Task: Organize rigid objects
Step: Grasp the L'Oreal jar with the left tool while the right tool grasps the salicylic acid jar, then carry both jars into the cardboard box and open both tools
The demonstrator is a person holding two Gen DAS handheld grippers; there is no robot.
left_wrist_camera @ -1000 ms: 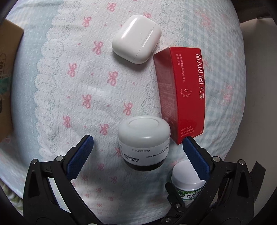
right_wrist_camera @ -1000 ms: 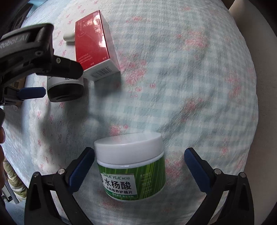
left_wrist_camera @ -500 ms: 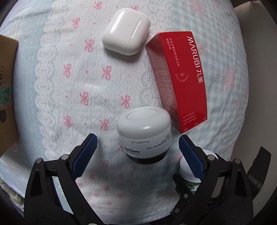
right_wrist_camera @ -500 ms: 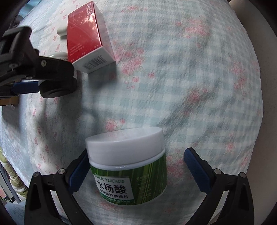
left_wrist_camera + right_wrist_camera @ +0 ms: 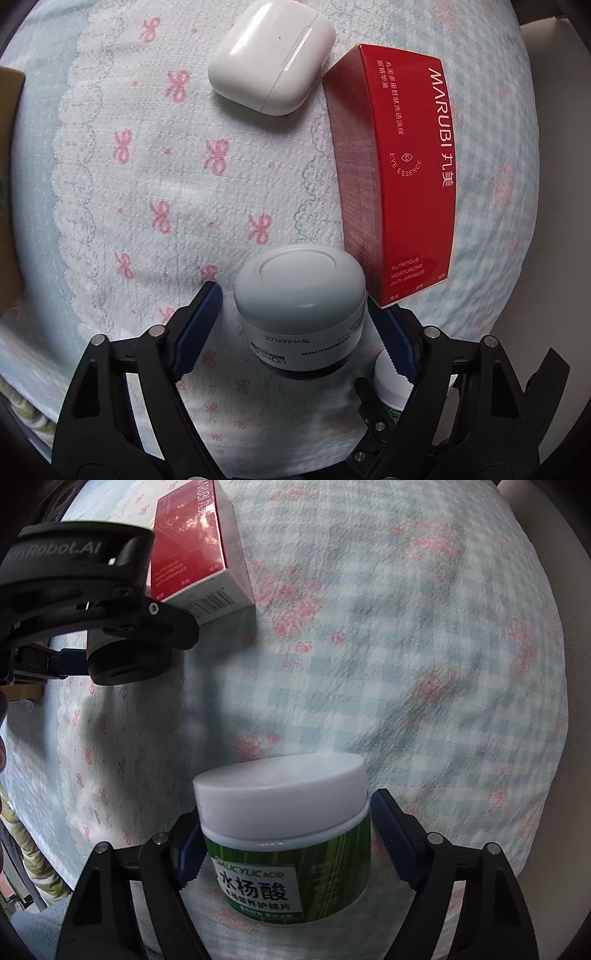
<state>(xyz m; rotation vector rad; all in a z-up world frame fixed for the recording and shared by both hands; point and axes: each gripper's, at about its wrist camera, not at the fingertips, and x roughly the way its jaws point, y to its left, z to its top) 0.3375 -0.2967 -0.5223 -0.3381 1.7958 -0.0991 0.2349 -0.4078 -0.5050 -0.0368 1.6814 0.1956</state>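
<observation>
Because the white-lidded black cream jar (image 5: 301, 314) stands on soft bedding with the red cardboard carton (image 5: 397, 177) touching it at two o'clock, the left gripper (image 5: 291, 314), spread with a gap at the nine-o'clock finger, could nudge the carton or tip the jar while closing. Similarly, the white-lidded green plastic jar (image 5: 286, 845) sits between the right gripper (image 5: 282, 843), pinched or nearly so; a lid-level grip might slip. A white earbud case (image 5: 271, 55) lies at twelve o'clock on the floral bedsheet (image 5: 147, 184).
</observation>
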